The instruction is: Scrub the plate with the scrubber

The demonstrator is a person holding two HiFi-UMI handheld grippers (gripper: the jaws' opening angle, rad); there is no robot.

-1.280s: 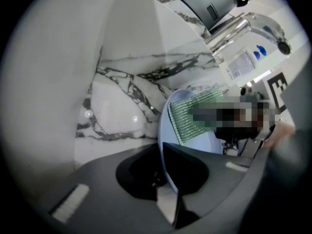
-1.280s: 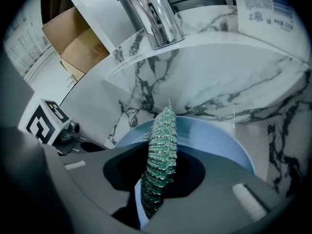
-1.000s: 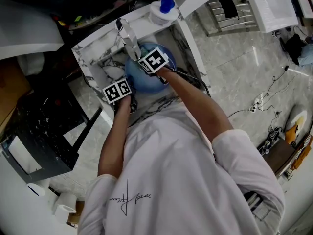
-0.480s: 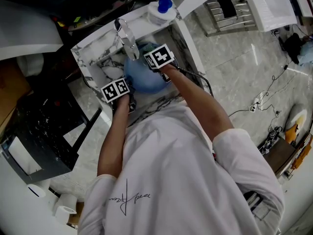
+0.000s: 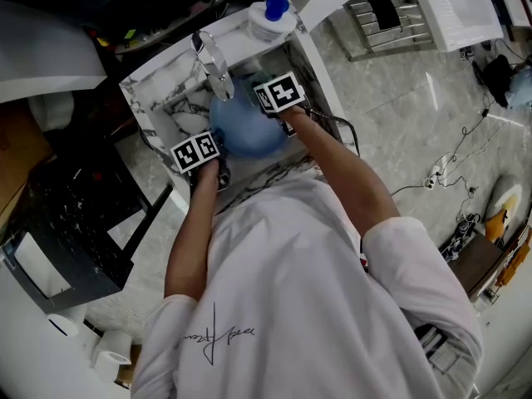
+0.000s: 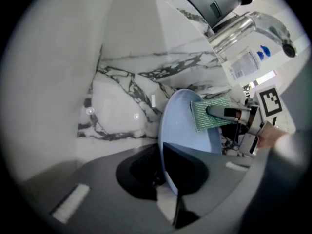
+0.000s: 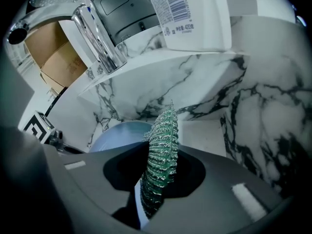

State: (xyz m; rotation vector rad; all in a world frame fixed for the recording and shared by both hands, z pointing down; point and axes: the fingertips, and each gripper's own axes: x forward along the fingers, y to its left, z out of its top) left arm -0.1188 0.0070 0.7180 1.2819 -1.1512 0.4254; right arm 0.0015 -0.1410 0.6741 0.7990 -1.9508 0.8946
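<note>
The plate [image 6: 187,126] stood on edge in the marble sink [image 6: 122,116], its rim clamped by the fingers of my left gripper [image 6: 165,174]. My right gripper [image 7: 156,182] had its fingers closed on the green scrubber [image 7: 161,150], which seemed to press the plate's upper face. The tap [image 7: 92,33] arched above, and a soap bottle [image 7: 190,13] stood behind.

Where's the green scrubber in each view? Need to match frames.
Head view: not visible.
Left gripper view: scrubber right of centre, against the blue plate.
Right gripper view: centre, edge-on in the right tongs.
Shared landmark: chrome faucet.
</note>
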